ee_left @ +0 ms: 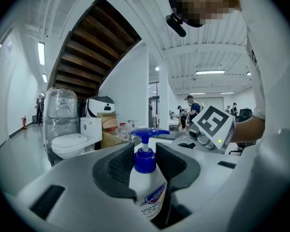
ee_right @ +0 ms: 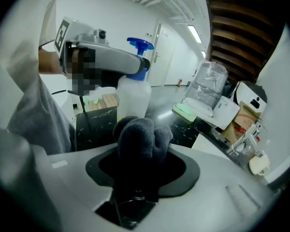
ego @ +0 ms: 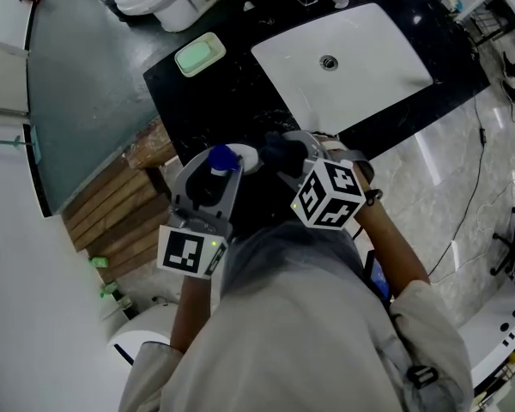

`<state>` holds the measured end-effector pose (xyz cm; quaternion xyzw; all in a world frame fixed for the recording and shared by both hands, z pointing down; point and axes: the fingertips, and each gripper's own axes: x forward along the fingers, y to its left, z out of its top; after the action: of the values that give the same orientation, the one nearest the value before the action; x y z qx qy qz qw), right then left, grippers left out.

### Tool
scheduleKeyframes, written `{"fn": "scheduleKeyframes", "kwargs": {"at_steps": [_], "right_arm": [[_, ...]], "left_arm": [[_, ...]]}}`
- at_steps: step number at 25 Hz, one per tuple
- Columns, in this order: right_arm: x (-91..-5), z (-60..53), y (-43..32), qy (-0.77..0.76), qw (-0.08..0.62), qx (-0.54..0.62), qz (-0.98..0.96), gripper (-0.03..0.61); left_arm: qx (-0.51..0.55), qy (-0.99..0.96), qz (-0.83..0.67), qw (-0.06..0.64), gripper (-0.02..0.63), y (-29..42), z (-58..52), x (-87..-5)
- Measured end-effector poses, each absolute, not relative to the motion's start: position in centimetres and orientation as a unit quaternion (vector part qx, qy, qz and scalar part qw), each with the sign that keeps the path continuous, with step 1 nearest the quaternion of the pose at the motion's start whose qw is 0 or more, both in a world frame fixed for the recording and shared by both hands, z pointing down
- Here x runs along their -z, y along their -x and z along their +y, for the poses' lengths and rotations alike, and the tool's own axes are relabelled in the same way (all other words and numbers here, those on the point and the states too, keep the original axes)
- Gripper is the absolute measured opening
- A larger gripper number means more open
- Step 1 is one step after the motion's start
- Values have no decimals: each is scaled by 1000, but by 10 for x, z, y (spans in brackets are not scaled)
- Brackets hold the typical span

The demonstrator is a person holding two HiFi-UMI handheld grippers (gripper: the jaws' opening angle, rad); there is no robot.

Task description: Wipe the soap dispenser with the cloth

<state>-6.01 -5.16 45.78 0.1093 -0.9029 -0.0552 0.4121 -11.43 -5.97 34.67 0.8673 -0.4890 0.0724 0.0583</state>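
- Your left gripper (ee_left: pixel 146 167) has its jaws closed on the soap dispenser (ee_left: pixel 148 190). The dark pads sit on the shoulders of the white bottle, just under the blue collar, and the pump spout points across the jaws.
- The dispenser stands upright between those jaws. It is lifted off the black counter (ego: pixel 232 80) and held close in front of you.
- Your right gripper (ee_right: pixel 142 153) is clamped on the dark cloth (ee_right: pixel 143 135), which bulges out past the jaw tips as a soft wad.
- From the right gripper, the bottle is just ahead of the wad and a little to the left. I cannot tell whether cloth and bottle are touching.
- The bottle looks like smooth plastic, so it is probably slick and may twist in the pads when you rub. The hold under the collar seems the firmest place, since the neck stops it sliding down.
- The pump head will likely give if it is pushed, so wipe around it lightly.
- The cloth is limp and will mould to the curved wall, so let the protruding wad do the wiping.
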Motion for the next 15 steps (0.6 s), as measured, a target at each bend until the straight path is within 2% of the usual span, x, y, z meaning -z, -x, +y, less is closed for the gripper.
{"fn": "scheduleKeyframes", "kwargs": {"at_steps": [15], "right_arm": [[-433, -64, 57, -144, 341, -12, -929, 169]], "left_arm": [[-51, -865, -495, 68, 132, 119, -57, -335]]}}
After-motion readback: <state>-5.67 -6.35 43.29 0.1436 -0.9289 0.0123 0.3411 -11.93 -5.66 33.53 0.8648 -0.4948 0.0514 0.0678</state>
